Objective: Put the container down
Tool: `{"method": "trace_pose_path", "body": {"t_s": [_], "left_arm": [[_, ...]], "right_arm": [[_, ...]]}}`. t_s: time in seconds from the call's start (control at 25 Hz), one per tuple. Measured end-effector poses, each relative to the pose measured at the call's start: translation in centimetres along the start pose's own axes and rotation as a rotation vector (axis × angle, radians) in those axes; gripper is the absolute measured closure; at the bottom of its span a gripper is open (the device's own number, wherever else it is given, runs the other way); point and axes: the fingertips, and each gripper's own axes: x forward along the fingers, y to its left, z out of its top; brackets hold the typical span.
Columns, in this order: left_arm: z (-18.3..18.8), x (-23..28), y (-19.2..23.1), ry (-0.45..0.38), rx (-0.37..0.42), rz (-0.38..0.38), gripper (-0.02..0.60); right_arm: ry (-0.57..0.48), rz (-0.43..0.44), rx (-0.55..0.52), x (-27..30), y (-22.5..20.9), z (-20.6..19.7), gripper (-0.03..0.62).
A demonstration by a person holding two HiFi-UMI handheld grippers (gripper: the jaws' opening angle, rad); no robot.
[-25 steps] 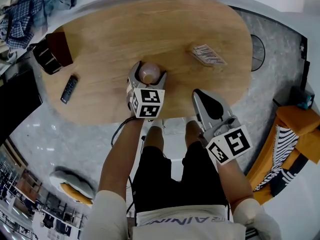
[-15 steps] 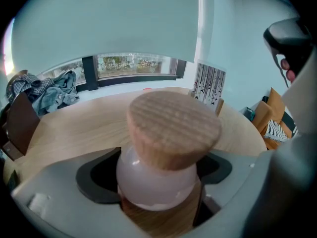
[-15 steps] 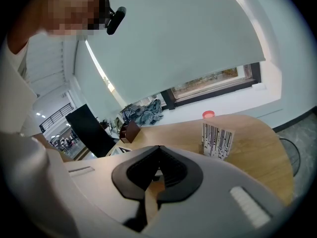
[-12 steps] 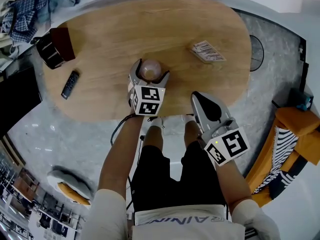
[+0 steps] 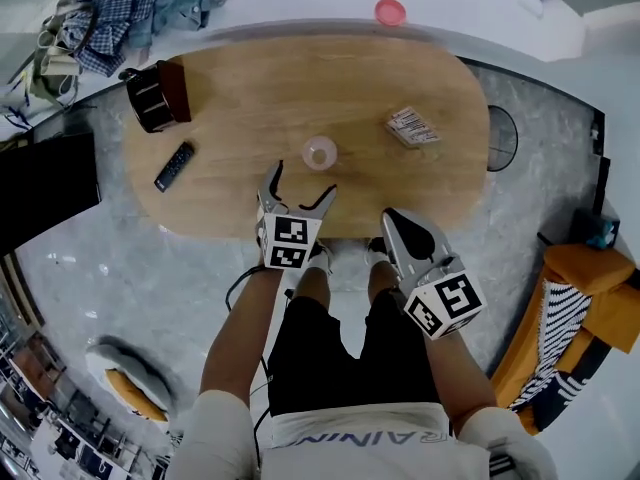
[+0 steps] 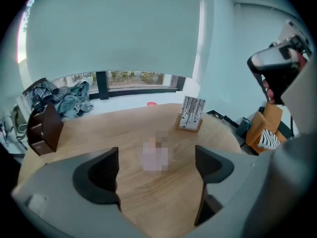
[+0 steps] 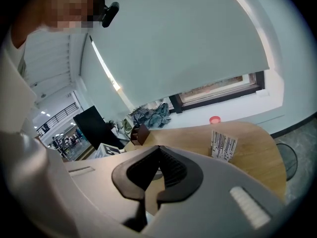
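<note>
The container [image 5: 320, 153], a small pale pink cup, stands upright by itself on the oval wooden table [image 5: 240, 98], near its front edge. My left gripper [image 5: 302, 184] hovers just in front of it, nearer the person, its jaws wide apart. They have just been opening and nothing is between them. In the left gripper view the container [image 6: 155, 155] is a blurred patch on the wood beyond the two dark pads [image 6: 105, 171], clear of both. My right gripper [image 5: 398, 218] hangs off the table's front edge to the right, shut and empty, its black pads [image 7: 171, 168] pressed together.
On the table lie a dark brown box [image 5: 155, 96] at the far left, a black remote [image 5: 174, 166] and a barcode-patterned box [image 5: 412, 126] at the right. Clothes [image 5: 130, 8] are heaped beyond the table. A red dish [image 5: 390, 11] is behind it. An orange chair [image 5: 590, 298] is at the right.
The left gripper's jaws spread off the container, left it standing on the table, then rose and drew back toward the person. The right gripper lifted a little, still shut.
</note>
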Motion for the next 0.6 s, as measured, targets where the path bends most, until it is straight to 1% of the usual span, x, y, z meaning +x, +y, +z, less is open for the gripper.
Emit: {"method": "trace_pose_path", "body": {"t_s": [0.08,0.24,0.36,0.4,0.48,0.6], "left_arm": [[1.4,-3.2,0.1,-0.027,-0.028,0.021,0.111],[6.5,-10.3,0.5,-0.135,-0.072,0.097,0.202],[11.4,-16.2,0.4,-0.225,-0.075,0.15,0.278],[13.0,-18.1,0.4,-0.254,-0.077,0.161,0.293],[15.9,-21.7,0.2,-0.306,-0.092,0.173,0.336],[19.1,-27.0,-0.6,-0.357,-0.119,0.188,0.376]], "right_arm": [[-0.011,0.005,-0.009,-0.8,0.8,0.9,0.579],[-0.044,0.015,-0.062,-2.4,2.5,3.9,0.579],[-0.087,0.03,-0.115,-3.8,4.3,7.4,0.579],[-0.106,0.035,-0.13,-4.3,4.9,8.8,0.579],[-0.145,0.046,-0.162,-5.5,6.2,11.6,0.579],[-0.191,0.072,-0.206,-7.6,8.5,15.1,0.579]]}}
